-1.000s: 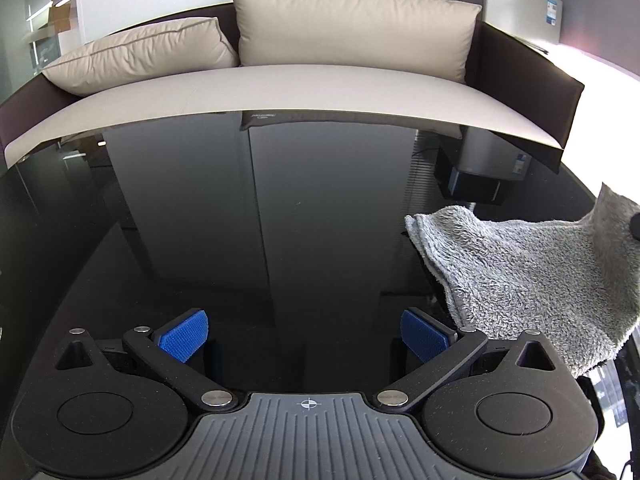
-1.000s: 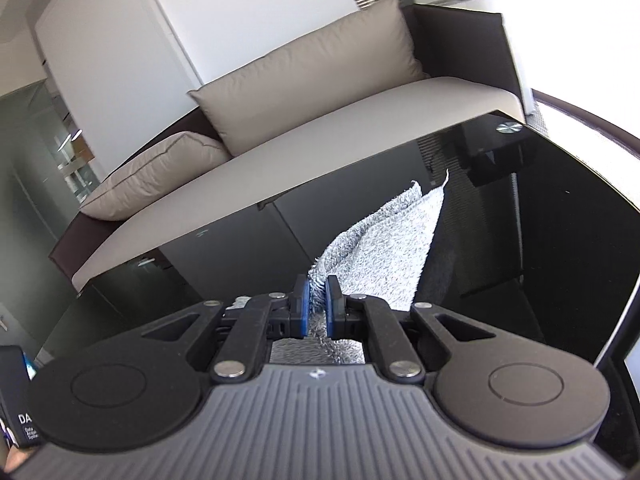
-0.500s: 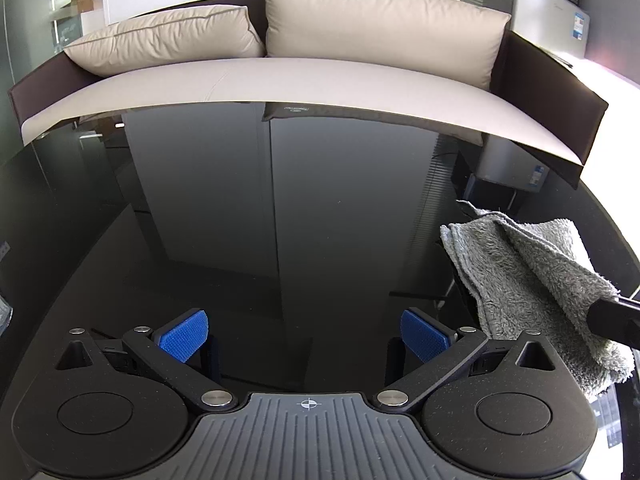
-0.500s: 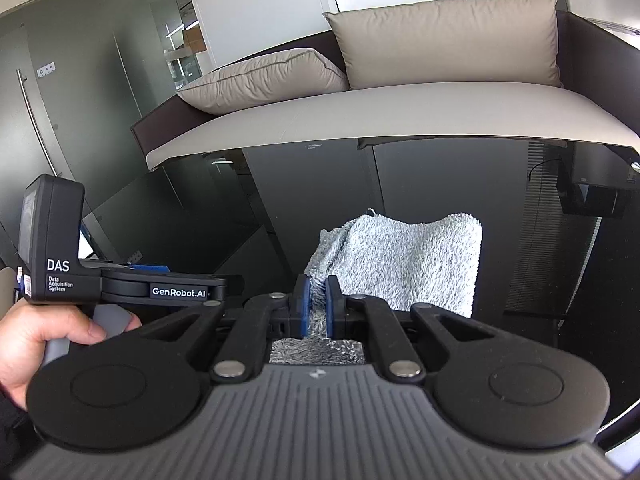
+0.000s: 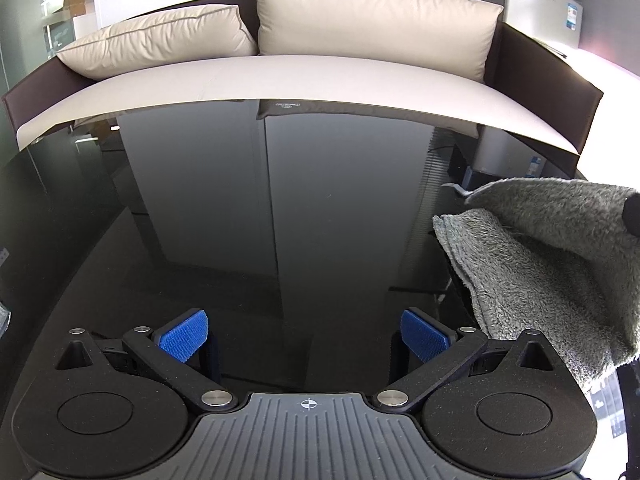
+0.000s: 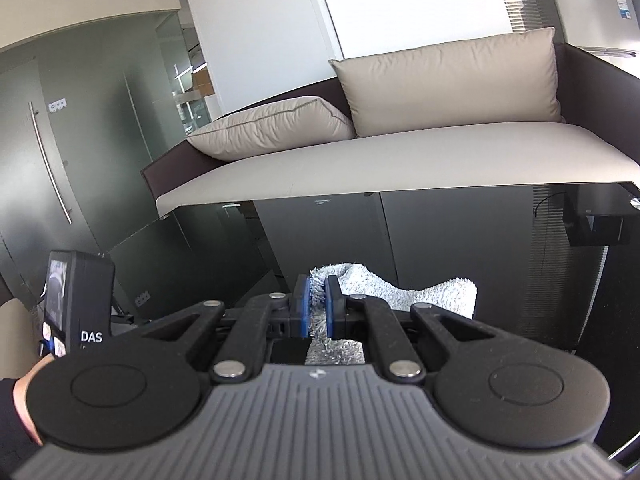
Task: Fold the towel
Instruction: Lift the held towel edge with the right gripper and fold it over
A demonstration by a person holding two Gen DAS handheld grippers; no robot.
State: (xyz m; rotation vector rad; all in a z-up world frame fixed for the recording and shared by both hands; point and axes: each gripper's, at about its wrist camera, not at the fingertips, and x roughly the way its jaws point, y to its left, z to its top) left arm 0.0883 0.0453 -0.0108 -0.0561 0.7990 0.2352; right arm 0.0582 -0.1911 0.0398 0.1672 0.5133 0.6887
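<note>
A grey fluffy towel (image 5: 540, 264) lies doubled over at the right of the black glass table (image 5: 280, 220), its upper layer lifted toward the right edge of the left wrist view. My left gripper (image 5: 306, 334) stands open low over bare glass, left of the towel, with nothing between its blue pads. In the right wrist view my right gripper (image 6: 316, 306) is shut on an edge of the towel (image 6: 400, 292), which bunches between the blue pads and drapes away behind them. A dark tip of the right gripper shows at the far right of the left wrist view.
A beige sofa (image 5: 320, 84) with two cushions runs along the table's far edge. A hand holds the left device with its small screen box (image 6: 76, 304) at the left of the right wrist view. A dark box (image 6: 592, 224) is reflected at the table's right.
The right gripper has rolled and carried the towel's edge over, so the spread towel is now doubled. The left gripper has stayed in place, open.
</note>
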